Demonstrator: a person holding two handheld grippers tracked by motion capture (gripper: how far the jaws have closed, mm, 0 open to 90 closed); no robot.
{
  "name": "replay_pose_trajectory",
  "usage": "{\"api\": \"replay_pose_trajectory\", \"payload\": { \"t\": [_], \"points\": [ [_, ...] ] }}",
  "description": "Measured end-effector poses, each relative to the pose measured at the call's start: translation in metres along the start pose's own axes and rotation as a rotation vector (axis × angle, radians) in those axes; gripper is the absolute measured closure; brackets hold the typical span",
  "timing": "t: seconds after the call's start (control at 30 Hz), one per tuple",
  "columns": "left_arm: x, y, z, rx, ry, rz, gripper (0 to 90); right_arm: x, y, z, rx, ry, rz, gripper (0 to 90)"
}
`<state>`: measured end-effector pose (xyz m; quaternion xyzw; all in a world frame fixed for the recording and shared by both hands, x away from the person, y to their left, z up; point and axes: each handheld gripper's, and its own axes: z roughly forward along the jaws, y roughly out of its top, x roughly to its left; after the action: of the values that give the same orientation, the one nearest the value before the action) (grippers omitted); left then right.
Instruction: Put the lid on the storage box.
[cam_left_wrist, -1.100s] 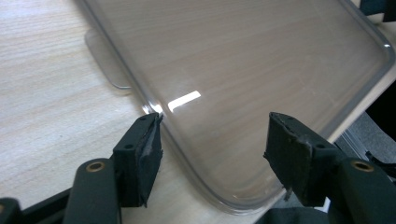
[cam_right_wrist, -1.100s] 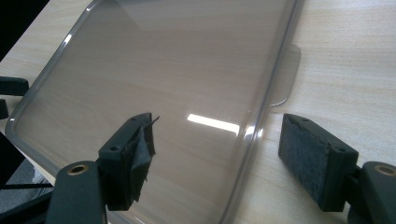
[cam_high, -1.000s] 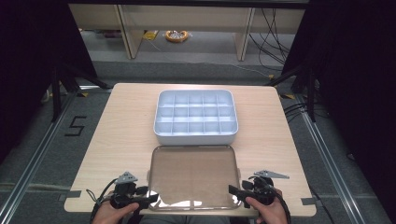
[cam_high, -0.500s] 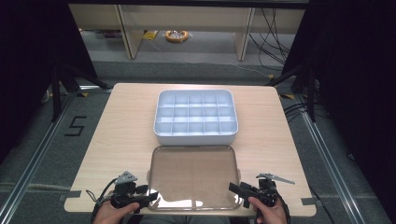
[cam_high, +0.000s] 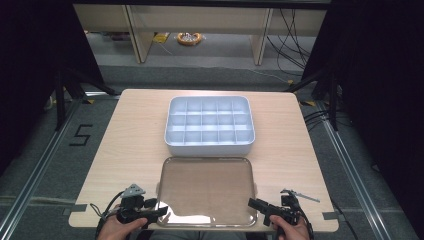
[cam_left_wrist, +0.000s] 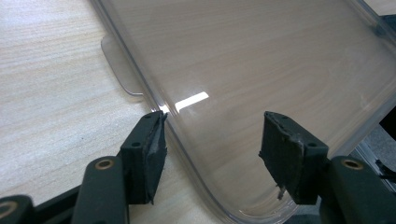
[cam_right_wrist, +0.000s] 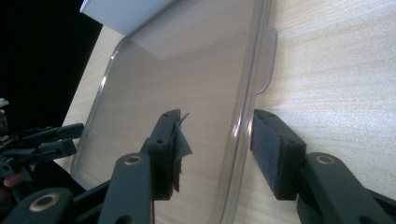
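The left gripper (cam_high: 161, 213) sits at the near left corner of the clear lid (cam_high: 207, 187), its jaws apart; in the left gripper view (cam_left_wrist: 210, 140) one pad (cam_left_wrist: 156, 144) touches the lid's rim from outside while the other hangs over the lid's inner face, apparently not pressing on it; the right gripper (cam_high: 253, 203) is at the lid's near right corner, and in the right gripper view (cam_right_wrist: 217, 135) its jaws straddle the rim, having just been closing, with the lid's edge between them yet a gap still visible on both sides; the lid lies flat on the desk (cam_high: 125, 145), a small tab (cam_right_wrist: 266, 60) jutting from its edge just ahead of the right gripper; beyond the lid's far edge, close by, stands the white compartment tray (cam_high: 209, 126).
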<state>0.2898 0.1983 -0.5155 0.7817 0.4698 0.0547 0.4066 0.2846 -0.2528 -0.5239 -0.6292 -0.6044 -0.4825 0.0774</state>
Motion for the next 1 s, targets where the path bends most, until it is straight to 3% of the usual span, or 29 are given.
{"api": "replay_pose_trajectory", "payload": {
  "t": [0.03,0.07,0.1,0.17,0.2,0.23,0.3,0.33,0.37,0.4,0.43,0.47,0.53,0.57,0.67,0.77,0.87,0.9,0.97,1.0],
  "points": [
    [-0.003,-0.001,0.000,0.001,-0.012,-0.043,39.4,0.002,-0.001,-0.002,0.007,0.000,0.012,56.6],
    [-0.003,-0.001,0.000,-0.004,-0.013,-0.037,39.4,0.002,-0.001,-0.002,0.007,0.000,0.012,56.6],
    [-0.005,-0.002,-0.001,0.002,-0.031,-0.067,39.3,0.000,-0.001,-0.001,-0.005,0.003,-0.010,57.3],
    [-0.004,-0.002,-0.002,0.005,-0.032,-0.063,39.4,-0.002,-0.003,-0.001,-0.014,0.006,-0.001,61.2],
    [-0.004,-0.002,-0.001,-0.001,-0.035,-0.073,38.7,-0.002,-0.002,-0.002,-0.011,0.000,-0.023,61.4],
    [-0.003,-0.002,-0.002,0.014,-0.030,-0.049,38.2,0.000,-0.002,-0.003,0.012,0.015,0.026,61.5],
    [-0.002,-0.002,-0.003,0.018,-0.034,-0.039,38.7,-0.001,-0.002,-0.004,-0.001,0.042,0.041,63.5],
    [-0.004,-0.003,-0.001,-0.005,-0.039,-0.079,38.7,-0.002,-0.003,-0.005,0.015,0.068,0.063,64.4],
    [-0.005,-0.003,-0.001,-0.005,-0.048,-0.082,39.6,-0.004,-0.006,0.001,-0.002,0.090,0.017,66.9],
    [-0.005,-0.003,-0.001,-0.005,-0.048,-0.082,39.8,-0.004,-0.006,0.001,-0.002,0.090,0.017,66.9],
    [-0.004,-0.003,-0.001,-0.001,-0.047,-0.057,39.9,0.011,-0.005,-0.003,0.031,0.063,0.059,65.5],
    [-0.003,-0.003,-0.001,-0.003,-0.048,-0.056,39.8,0.004,-0.003,-0.001,-0.028,0.063,-0.058,66.2],
    [-0.003,-0.003,-0.001,-0.003,-0.048,-0.061,39.8,0.008,-0.002,-0.005,-0.013,0.080,-0.030,66.4],
    [-0.003,-0.003,-0.002,0.015,-0.050,-0.048,38.5,0.007,-0.003,-0.005,-0.013,0.065,-0.072,65.8],
    [-0.004,-0.003,-0.001,0.006,-0.057,-0.030,35.7,0.008,-0.004,-0.005,-0.007,0.057,-0.091,65.3],
    [-0.005,-0.003,0.001,-0.013,-0.061,-0.044,31.3,0.014,-0.002,-0.008,-0.037,0.065,-0.193,63.6],
    [-0.004,-0.003,0.001,-0.010,-0.066,-0.039,29.6,0.022,-0.003,-0.010,-0.055,0.054,-0.234,62.4],
    [-0.003,-0.002,0.002,-0.019,-0.072,-0.057,28.6,0.023,-0.001,-0.012,-0.075,0.067,-0.302,62.5],
    [-0.002,-0.002,0.002,-0.024,-0.070,-0.059,28.6,0.025,-0.001,-0.014,-0.080,0.082,-0.299,62.5],
    [-0.001,-0.001,0.002,-0.026,-0.069,-0.064,28.6,0.026,-0.001,-0.014,-0.082,0.071,-0.330,62.3]
  ]
}}
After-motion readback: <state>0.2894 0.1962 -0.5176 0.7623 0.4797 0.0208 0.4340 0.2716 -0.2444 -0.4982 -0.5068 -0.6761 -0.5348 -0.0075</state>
